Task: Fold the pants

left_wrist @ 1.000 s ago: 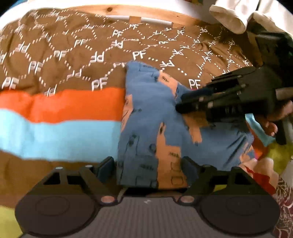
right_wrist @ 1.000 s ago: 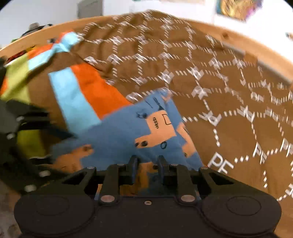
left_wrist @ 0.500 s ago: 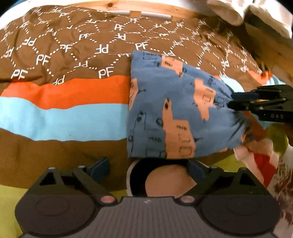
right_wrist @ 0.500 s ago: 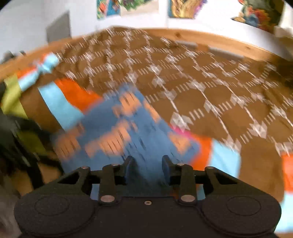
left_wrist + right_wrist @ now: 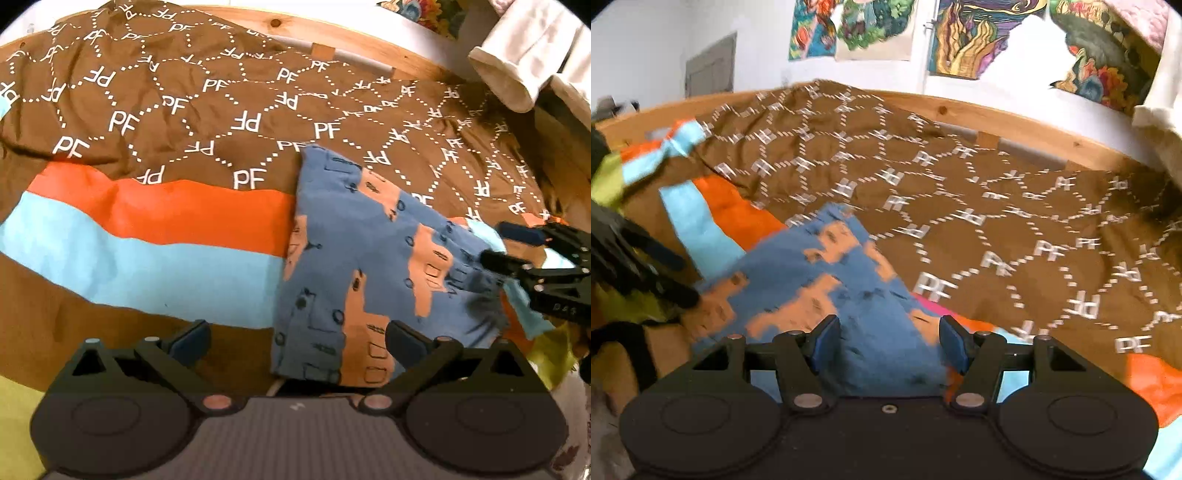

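Observation:
The blue pants [image 5: 362, 258] with orange block prints lie folded flat on the bedspread; they also show in the right wrist view [image 5: 831, 288]. My left gripper [image 5: 295, 341] is open and empty at their near edge. My right gripper [image 5: 888, 341] is open and empty at their other side, and it shows at the right of the left wrist view [image 5: 495, 245]. My left gripper appears at the left edge of the right wrist view [image 5: 665, 275].
The bedspread [image 5: 155, 122] is brown with white PF marks and orange and light blue stripes [image 5: 147, 236]. A wooden bed rail [image 5: 1015, 125] runs along the back. White fabric [image 5: 524, 62] hangs at the far right. Posters [image 5: 971, 40] hang on the wall.
My right gripper has opened, let go of the pants and drawn back to their right edge. My left gripper has pulled back slightly. The pants now lie flat.

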The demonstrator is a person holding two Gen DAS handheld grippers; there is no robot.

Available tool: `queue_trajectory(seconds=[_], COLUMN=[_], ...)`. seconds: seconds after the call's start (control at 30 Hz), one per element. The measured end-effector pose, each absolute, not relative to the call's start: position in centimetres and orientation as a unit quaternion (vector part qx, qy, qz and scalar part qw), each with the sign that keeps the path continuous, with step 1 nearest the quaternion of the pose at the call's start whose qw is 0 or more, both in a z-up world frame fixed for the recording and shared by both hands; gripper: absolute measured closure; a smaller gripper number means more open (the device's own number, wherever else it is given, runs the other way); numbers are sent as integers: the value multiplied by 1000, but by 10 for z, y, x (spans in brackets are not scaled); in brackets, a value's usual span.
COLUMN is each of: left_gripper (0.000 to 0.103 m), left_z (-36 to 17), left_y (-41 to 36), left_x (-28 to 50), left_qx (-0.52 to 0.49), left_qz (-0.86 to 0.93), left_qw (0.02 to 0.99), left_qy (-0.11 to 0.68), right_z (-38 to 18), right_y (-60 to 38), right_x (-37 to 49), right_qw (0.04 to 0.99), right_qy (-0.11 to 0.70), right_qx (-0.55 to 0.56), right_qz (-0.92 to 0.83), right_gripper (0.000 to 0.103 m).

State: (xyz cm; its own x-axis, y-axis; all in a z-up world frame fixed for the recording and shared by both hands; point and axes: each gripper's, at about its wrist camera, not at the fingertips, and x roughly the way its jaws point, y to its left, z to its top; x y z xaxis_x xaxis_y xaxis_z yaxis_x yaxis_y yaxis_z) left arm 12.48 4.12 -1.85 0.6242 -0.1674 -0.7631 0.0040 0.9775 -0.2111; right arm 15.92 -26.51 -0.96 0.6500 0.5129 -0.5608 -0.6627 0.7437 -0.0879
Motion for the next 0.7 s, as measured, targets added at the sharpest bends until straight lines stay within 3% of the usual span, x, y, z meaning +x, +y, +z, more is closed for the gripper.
queue_trajectory(seconds=[0.03, 0.07, 0.1, 0.4, 0.6, 0.7], left_gripper=[0, 0, 0, 0, 0, 0], left_z=[-19, -20, -21, -25, -37, -37], left_y=[42, 41, 42, 39, 40, 38], left_x=[126, 128, 128, 128, 126, 123], left_qx=[-94, -94, -94, -84, -72, -56], left_qz=[-44, -40, -35, -25, -22, -27], left_qw=[896, 895, 894, 892, 887, 889], left_qy=[433, 434, 436, 443, 456, 454], right_z=[-9, -10, -9, 0, -24, -26], right_y=[-270, -274, -279, -289, -272, -284], right_x=[160, 161, 162, 149, 156, 160], right_qw=[903, 907, 912, 915, 908, 914], right_qy=[254, 252, 250, 250, 289, 301], right_qx=[-153, -158, -159, -114, -200, -188], right_qz=[312, 298, 283, 296, 227, 196], right_gripper=[34, 20, 14, 6, 5, 2])
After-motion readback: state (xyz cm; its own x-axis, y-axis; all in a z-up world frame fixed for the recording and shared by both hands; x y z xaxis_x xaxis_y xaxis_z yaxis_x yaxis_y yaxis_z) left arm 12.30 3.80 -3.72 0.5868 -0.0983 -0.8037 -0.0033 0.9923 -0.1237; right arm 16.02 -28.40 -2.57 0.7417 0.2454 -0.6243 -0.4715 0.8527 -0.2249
